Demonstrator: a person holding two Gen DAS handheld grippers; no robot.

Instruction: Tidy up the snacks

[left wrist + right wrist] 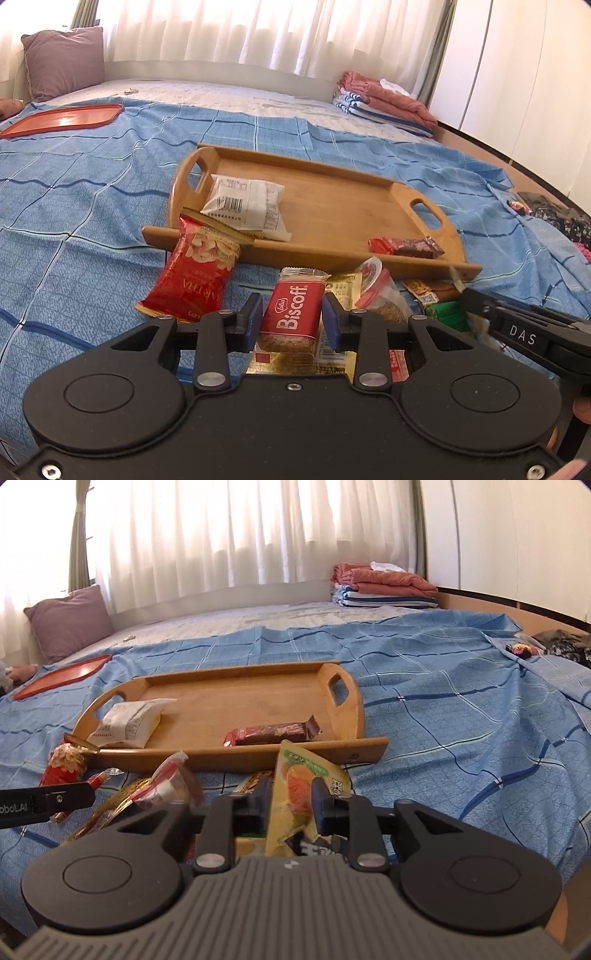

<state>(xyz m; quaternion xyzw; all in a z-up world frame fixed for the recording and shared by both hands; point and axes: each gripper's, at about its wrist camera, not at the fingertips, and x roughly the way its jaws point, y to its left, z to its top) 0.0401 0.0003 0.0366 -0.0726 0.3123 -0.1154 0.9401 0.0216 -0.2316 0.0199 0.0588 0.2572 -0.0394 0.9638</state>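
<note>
Now | left gripper (291, 319) clenched on Biscoff packet (293, 314), raised before wooden tray (332, 206) | right gripper (289, 805) seemingly pinching yellow pouch (295, 794), contact blurred | white packet (245, 206), chocolate bar (406, 246) inside tray

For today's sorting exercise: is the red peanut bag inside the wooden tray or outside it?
Mostly outside. The red peanut bag leans with its top edge propped over the wooden tray front rim, while its body lies on the blue bedsheet.
</note>
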